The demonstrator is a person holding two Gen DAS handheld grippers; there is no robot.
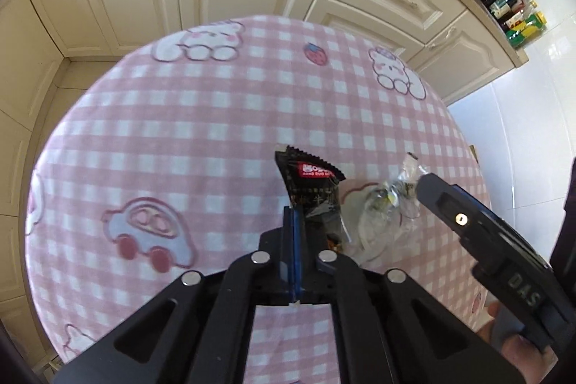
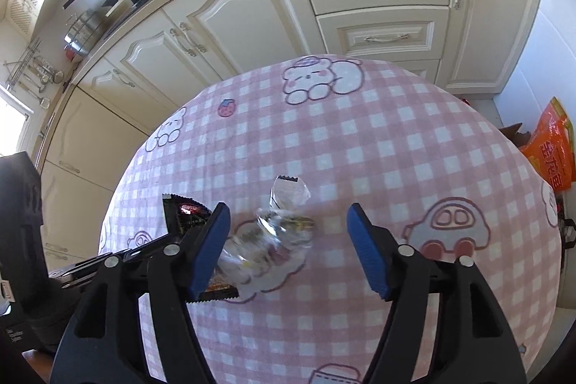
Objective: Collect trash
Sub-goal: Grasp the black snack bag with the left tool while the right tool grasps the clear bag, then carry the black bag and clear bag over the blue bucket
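My left tool (image 1: 296, 225) points steeply down, clamped on the black snack wrapper (image 1: 313, 189) on the pink checked tabletop (image 1: 180, 139). My right tool (image 2: 288, 240) tilts down too, jaws wide around the clear wrapper (image 2: 277, 233), not touching it.

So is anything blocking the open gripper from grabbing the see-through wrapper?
Nothing visible does. The crumpled clear plastic wrapper lies on the pink checked tablecloth between the right gripper's open jaws, with the black snack wrapper off to one side.

A pink checked worktop (image 2: 360, 146) is carrying a clear wrapper (image 2: 273, 240) between the right tongs (image 2: 295, 251) and a black wrapper (image 1: 313, 193) at the left tongs (image 1: 296, 233).
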